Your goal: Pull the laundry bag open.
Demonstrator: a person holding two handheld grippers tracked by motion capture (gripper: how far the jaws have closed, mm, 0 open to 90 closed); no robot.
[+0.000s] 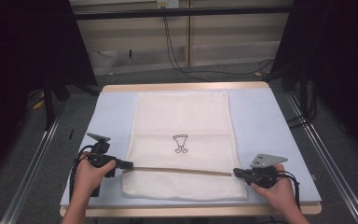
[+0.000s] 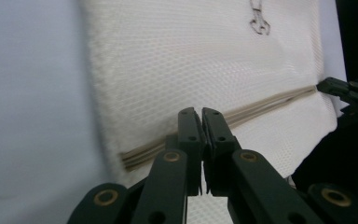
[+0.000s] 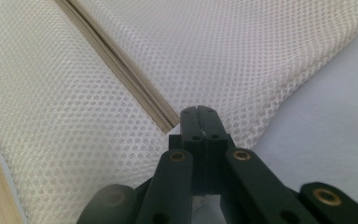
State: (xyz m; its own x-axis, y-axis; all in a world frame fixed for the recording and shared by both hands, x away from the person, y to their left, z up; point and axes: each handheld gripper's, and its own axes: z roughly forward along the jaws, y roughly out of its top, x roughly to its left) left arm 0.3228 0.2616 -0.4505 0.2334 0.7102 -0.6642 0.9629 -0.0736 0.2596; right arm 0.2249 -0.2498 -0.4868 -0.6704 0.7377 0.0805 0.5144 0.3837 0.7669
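White mesh bag (image 1: pixel 182 135) flat on counter (image 1: pixel 270 121). Left tool (image 1: pixel 129 164), jaws together, at zipper's (image 1: pixel 177 170) left end; right tool (image 1: pixel 236 173) clamped on zipper's right end.

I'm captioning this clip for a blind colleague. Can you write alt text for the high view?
A cream mesh bag lies flat on a pale blue table. The left tool and the right tool, both shut, sit at opposite ends of its zipper.
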